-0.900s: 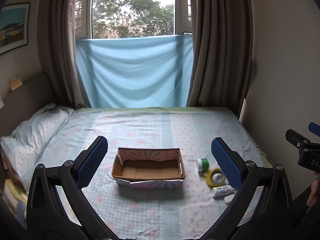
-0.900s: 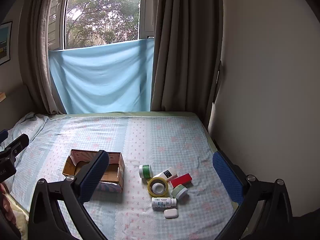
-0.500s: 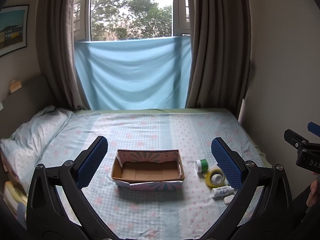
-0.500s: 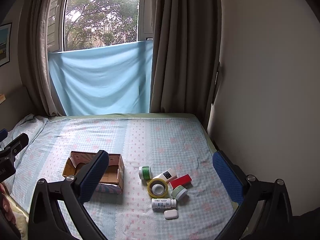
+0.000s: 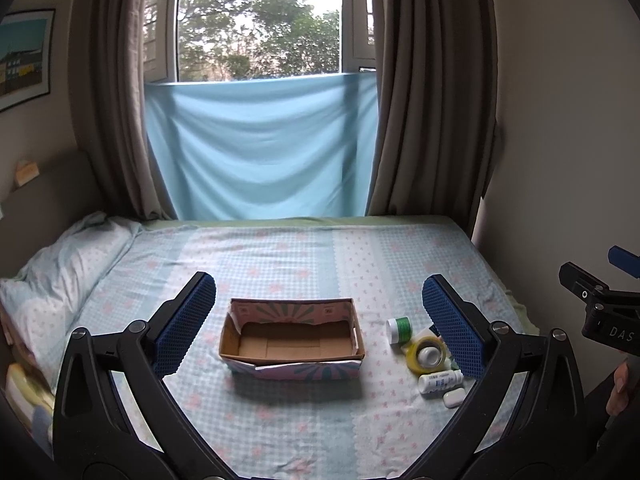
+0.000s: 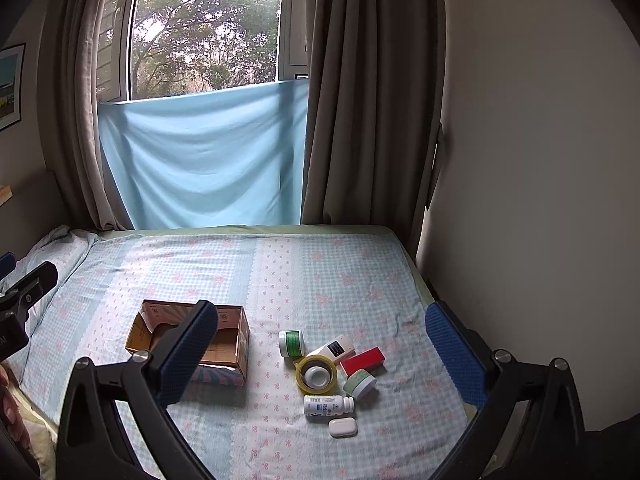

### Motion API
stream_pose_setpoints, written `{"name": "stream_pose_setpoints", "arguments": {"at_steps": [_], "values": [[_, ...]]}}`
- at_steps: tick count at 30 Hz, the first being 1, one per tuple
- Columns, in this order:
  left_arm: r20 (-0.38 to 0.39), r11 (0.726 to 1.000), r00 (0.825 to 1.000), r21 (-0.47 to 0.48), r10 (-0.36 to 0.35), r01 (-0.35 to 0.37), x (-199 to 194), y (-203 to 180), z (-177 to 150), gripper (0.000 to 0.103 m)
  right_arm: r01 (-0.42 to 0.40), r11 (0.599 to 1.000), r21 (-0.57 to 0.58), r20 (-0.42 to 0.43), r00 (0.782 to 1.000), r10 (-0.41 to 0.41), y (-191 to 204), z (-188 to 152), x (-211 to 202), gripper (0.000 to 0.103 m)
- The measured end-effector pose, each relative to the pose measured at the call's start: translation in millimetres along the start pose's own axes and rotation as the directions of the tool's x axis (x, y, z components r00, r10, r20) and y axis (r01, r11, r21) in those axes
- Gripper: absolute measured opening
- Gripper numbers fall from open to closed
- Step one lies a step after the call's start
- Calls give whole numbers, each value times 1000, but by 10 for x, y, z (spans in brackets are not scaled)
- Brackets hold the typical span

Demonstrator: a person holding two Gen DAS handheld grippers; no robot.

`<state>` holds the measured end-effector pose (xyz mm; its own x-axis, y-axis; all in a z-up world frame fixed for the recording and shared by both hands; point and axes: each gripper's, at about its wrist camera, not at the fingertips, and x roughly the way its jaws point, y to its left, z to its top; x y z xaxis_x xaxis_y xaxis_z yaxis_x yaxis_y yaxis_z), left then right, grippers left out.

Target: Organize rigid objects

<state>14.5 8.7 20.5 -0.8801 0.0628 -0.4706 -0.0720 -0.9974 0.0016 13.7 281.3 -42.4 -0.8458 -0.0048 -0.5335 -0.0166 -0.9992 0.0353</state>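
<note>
An open, empty cardboard box (image 5: 292, 342) (image 6: 226, 340) sits on the bed. To its right lies a cluster of small items: a green-labelled jar (image 6: 291, 343), a yellow tape roll (image 6: 316, 373) with a white jar inside, a white remote-like item (image 6: 335, 347), a red box (image 6: 362, 361), a green-lidded jar (image 6: 360, 384), a white bottle (image 6: 328, 405) and a white earbud case (image 6: 343, 427). My left gripper (image 5: 320, 320) is open and empty, held above the box. My right gripper (image 6: 320, 344) is open and empty, above the cluster.
The bed (image 5: 280, 256) has a blue checked sheet with a pillow (image 5: 60, 268) at the left. A wall (image 6: 540, 200) runs along the bed's right edge. Curtains and a blue cloth (image 5: 260, 148) hang behind. The right gripper's body shows at the left wrist view's right edge (image 5: 600, 308).
Both views have shifted slightly, with the box and items sitting a little lower and closer. Nothing on the bed has moved. Both grippers stay open.
</note>
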Motion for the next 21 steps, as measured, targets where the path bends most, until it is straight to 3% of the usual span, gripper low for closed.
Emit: {"name": "stream_pose_setpoints", "arguments": {"at_steps": [21], "values": [[-5,1000,1000,2,0,0,0,22,-10,103,-5,1000,3,4,1000,5,58,-34,-5,103]]}}
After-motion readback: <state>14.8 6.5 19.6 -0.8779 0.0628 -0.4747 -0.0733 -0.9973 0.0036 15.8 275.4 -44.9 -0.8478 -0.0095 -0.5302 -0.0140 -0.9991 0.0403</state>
